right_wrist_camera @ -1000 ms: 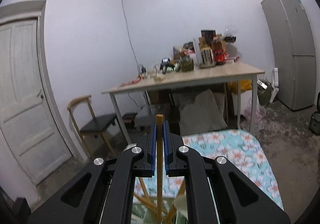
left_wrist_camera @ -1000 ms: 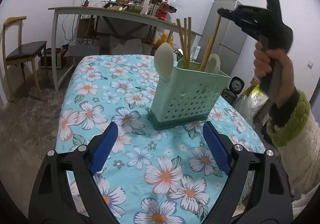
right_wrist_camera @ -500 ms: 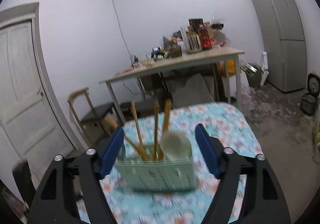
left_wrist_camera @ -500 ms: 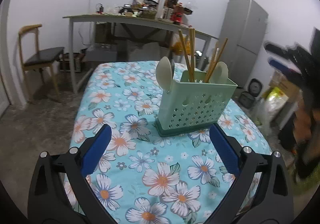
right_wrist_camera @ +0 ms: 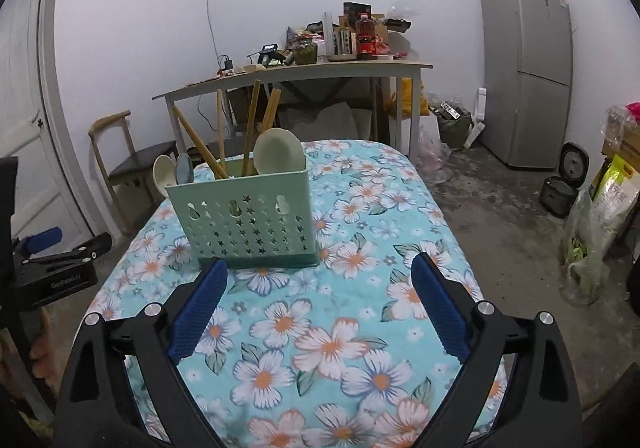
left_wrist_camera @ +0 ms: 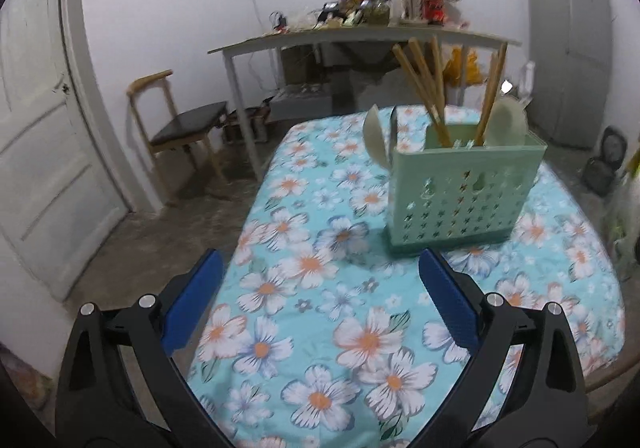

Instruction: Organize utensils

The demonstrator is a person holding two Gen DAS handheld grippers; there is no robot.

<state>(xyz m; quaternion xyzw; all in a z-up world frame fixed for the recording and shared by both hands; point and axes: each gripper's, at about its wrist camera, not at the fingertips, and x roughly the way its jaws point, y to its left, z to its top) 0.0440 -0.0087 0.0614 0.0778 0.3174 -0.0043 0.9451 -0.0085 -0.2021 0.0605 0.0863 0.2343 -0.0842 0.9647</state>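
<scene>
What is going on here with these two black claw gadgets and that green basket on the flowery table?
A person is tidying utensils using two handheld claws. The pale green perforated plastic utensil basket stands on the turquoise floral tablecloth, holding wooden chopsticks and cream plastic spoons. The left claw and the right claw are both open and empty, above the cloth.

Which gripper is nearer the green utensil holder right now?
Right, narrowly. The right gripper faces the green utensil holder head-on, its left fingertip overlapping the base in view. The left gripper sits off the holder's left front, farther back. Both open and empty.
</scene>
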